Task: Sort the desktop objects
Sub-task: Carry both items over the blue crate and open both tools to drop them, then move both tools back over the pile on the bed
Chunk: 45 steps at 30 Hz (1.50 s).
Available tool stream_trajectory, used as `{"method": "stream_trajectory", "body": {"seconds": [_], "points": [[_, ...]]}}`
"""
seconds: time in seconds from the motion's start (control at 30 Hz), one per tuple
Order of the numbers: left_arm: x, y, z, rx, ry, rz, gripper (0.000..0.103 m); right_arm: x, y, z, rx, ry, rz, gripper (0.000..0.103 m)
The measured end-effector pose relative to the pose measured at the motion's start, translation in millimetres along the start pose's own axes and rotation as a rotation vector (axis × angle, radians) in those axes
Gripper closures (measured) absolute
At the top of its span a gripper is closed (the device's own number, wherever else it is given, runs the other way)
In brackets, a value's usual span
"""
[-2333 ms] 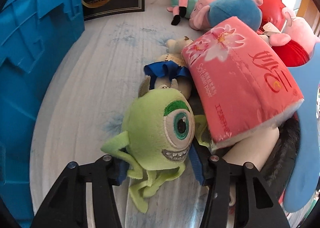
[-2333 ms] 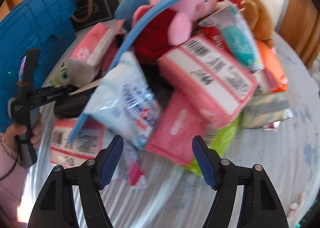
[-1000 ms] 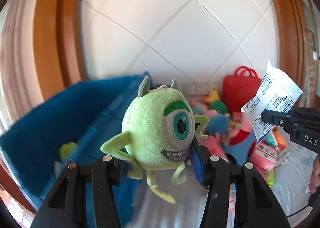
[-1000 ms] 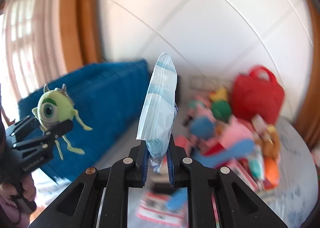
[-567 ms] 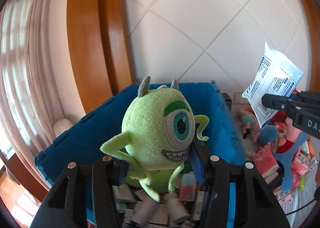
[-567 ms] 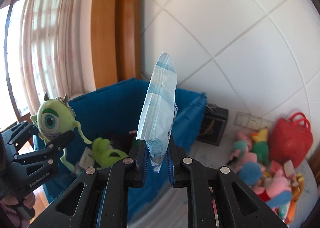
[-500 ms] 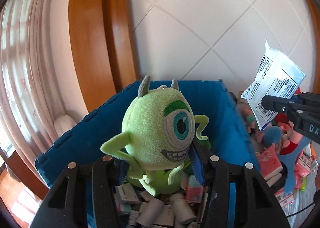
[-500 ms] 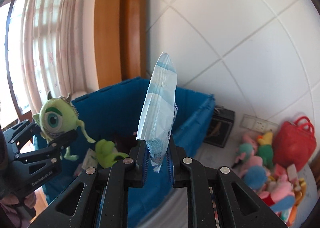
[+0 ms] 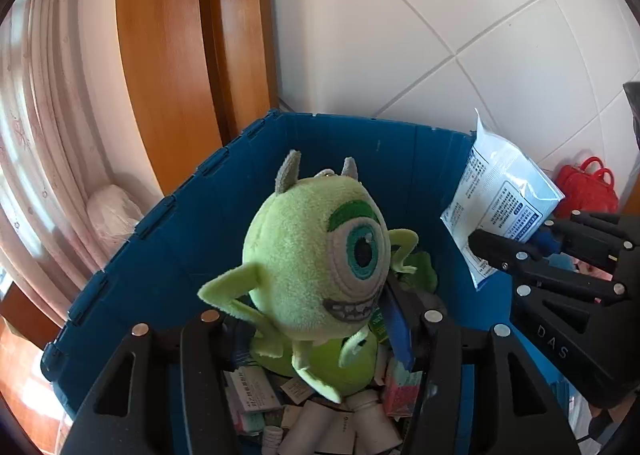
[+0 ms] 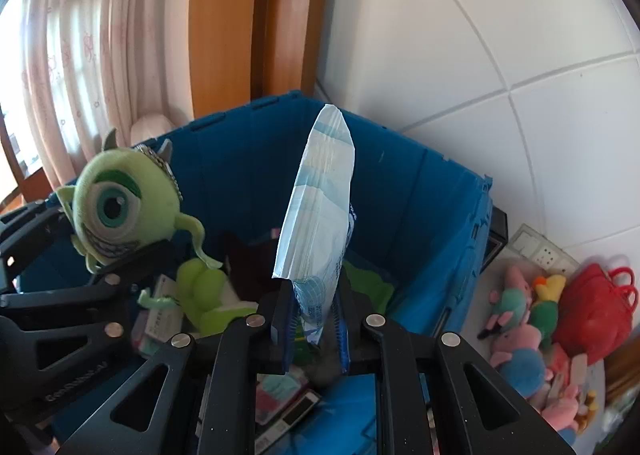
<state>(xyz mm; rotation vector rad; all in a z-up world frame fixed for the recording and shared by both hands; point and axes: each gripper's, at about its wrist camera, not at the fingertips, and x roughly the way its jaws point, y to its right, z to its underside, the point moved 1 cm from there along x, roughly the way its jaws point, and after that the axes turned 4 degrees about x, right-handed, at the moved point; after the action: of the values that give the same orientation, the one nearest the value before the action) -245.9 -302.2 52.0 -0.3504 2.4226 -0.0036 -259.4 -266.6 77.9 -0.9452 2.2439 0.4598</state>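
My left gripper (image 9: pixel 316 325) is shut on a green one-eyed monster plush (image 9: pixel 316 259) and holds it above the open blue crate (image 9: pixel 168 223). The plush also shows in the right wrist view (image 10: pixel 120 207). My right gripper (image 10: pixel 316 319) is shut on a pale blue and white tissue packet (image 10: pixel 320 207), held upright over the same crate (image 10: pixel 424 191). The packet also shows in the left wrist view (image 9: pixel 500 195), to the right of the plush.
The crate holds another green plush (image 10: pixel 204 295), small boxes (image 9: pixel 252 391) and white bottles (image 9: pixel 320 427). To the right on the table lie plush toys (image 10: pixel 520 335) and a red bag (image 10: pixel 596 311). A tiled wall and a wooden frame (image 9: pixel 168 55) stand behind.
Both grippers have moved further over the blue crate and tilted down, so more of its inside shows. Each still holds its object.
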Motion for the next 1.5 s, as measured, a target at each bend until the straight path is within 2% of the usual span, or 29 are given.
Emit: {"method": "stream_trajectory", "body": {"seconds": [0.2, 0.23, 0.3, 0.33, 0.4, 0.5, 0.57, 0.67, 0.77, 0.9, 1.17, 1.33, 1.5], "points": [[7.2, 1.4, -2.5, -0.012, -0.015, -0.010, 0.032, 9.0, 4.5, -0.1, -0.001, -0.008, 0.035, 0.085], [6.7, 1.5, -2.6, -0.013, -0.013, -0.017, 0.031, 10.3, 5.4, -1.6, -0.002, -0.003, 0.035, 0.079], [9.1, -1.5, -1.1, -0.013, -0.012, -0.020, 0.028, 9.0, 6.5, -2.3, -0.007, 0.009, 0.048, 0.059], [7.8, -1.7, -0.4, -0.013, -0.010, -0.026, 0.028, 6.8, 4.9, -2.5, -0.013, 0.019, 0.059, 0.043], [1.9, -4.6, 2.3, -0.018, -0.003, -0.033, 0.027, 3.3, 3.4, -3.0, -0.024, 0.043, 0.091, 0.035], [-3.6, -11.7, 4.1, -0.033, 0.008, -0.043, 0.027, -5.3, 6.1, -2.7, -0.016, 0.066, 0.091, 0.023], [-9.9, -14.6, 6.4, -0.035, 0.023, -0.057, 0.025, -14.4, 7.4, -1.7, -0.012, 0.089, 0.102, 0.009], [-16.7, -17.0, 9.8, -0.033, 0.041, -0.057, 0.024, -32.8, 7.7, 1.6, -0.008, 0.126, 0.092, 0.000], [-28.4, -13.6, 15.7, -0.029, 0.064, -0.048, 0.024, -49.7, 6.2, 6.0, -0.016, 0.156, 0.114, 0.000], [-49.0, -7.5, 23.3, -0.034, 0.106, 0.012, 0.024, -74.2, 3.5, 18.4, -0.026, 0.192, 0.141, 0.000], [-89.6, 13.5, 48.0, -0.023, 0.195, 0.071, 0.024, -118.7, 5.9, 55.4, -0.005, 0.248, 0.206, 0.000], [-112.1, 40.0, 60.2, 0.000, 0.246, 0.116, 0.024, -146.2, 15.2, 87.1, 0.004, 0.284, 0.266, 0.000], [-126.6, 88.1, 66.4, 0.040, 0.259, 0.197, 0.024, -178.3, 50.2, 125.5, 0.046, 0.300, 0.327, 0.000]]}}
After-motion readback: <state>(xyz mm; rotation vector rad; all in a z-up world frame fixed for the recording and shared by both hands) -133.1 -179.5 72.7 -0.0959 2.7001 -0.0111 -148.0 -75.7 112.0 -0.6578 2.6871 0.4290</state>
